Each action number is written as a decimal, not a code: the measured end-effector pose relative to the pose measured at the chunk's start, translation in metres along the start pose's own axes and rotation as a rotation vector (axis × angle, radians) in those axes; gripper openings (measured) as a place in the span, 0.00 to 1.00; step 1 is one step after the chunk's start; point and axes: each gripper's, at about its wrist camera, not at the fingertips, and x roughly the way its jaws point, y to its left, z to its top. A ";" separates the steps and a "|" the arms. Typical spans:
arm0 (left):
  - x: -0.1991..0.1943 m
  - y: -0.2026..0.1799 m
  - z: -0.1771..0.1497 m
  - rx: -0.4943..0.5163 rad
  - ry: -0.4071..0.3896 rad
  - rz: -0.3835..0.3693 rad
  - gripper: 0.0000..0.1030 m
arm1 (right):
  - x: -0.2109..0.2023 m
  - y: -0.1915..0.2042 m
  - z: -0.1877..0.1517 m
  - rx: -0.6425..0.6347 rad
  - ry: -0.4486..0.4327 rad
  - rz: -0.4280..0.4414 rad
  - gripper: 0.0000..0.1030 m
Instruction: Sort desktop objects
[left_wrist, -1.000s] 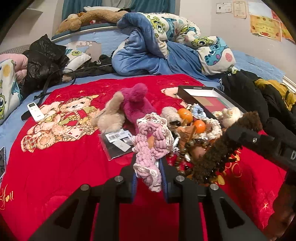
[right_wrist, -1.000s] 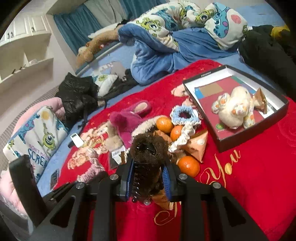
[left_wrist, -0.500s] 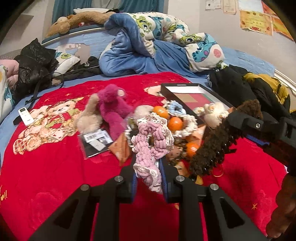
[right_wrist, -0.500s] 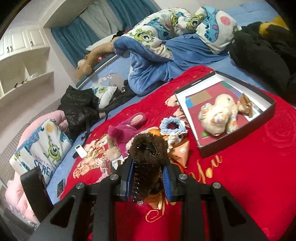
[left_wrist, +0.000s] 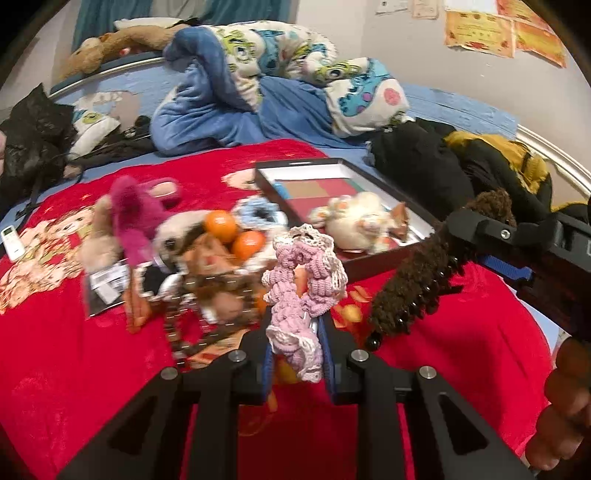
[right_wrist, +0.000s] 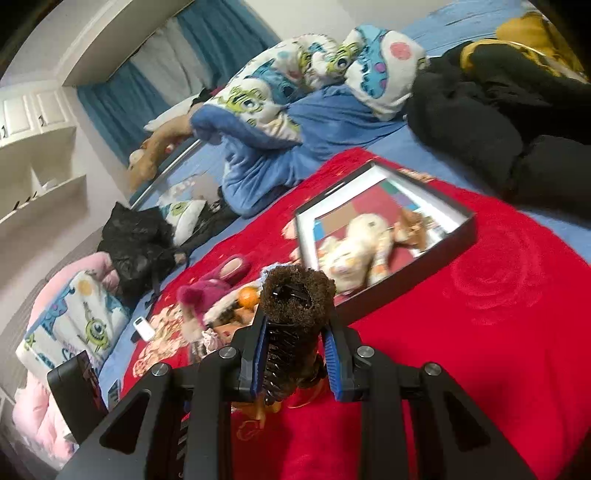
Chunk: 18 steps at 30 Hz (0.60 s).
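My left gripper (left_wrist: 297, 356) is shut on a pink and white crocheted hair clip (left_wrist: 301, 284), held above the red blanket (left_wrist: 92, 350). My right gripper (right_wrist: 295, 354) is shut on a fuzzy brown hair claw (right_wrist: 295, 295); that claw (left_wrist: 413, 291) also shows at the right of the left wrist view. Ahead lies a shallow black box (left_wrist: 388, 254) holding a white plush toy (left_wrist: 354, 218) and a small orange item. The same black box (right_wrist: 406, 277) with the plush (right_wrist: 354, 247) sits just beyond the brown claw.
A heap of loose items lies left of the box: oranges (left_wrist: 219, 225), a magenta plush (left_wrist: 133, 221), a blue scrunchie (left_wrist: 258, 212), a bead string (left_wrist: 207, 291), a barcoded packet (left_wrist: 105, 286). A remote (left_wrist: 11, 242), blue bedding (left_wrist: 258, 85) and dark clothes (left_wrist: 424, 166) ring the blanket.
Both grippers have swung rightward across the blanket with their clips still held. The black box has come closer to the middle of both views, and the heap has slid left.
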 end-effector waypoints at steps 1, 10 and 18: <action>0.001 -0.005 0.000 0.009 0.000 -0.007 0.21 | -0.002 -0.004 0.001 0.001 -0.005 -0.008 0.26; 0.015 -0.038 0.001 0.033 0.005 -0.065 0.21 | -0.020 -0.031 0.009 -0.010 -0.043 -0.066 0.26; 0.028 -0.061 0.001 0.056 0.011 -0.105 0.21 | -0.030 -0.046 0.014 -0.030 -0.055 -0.113 0.26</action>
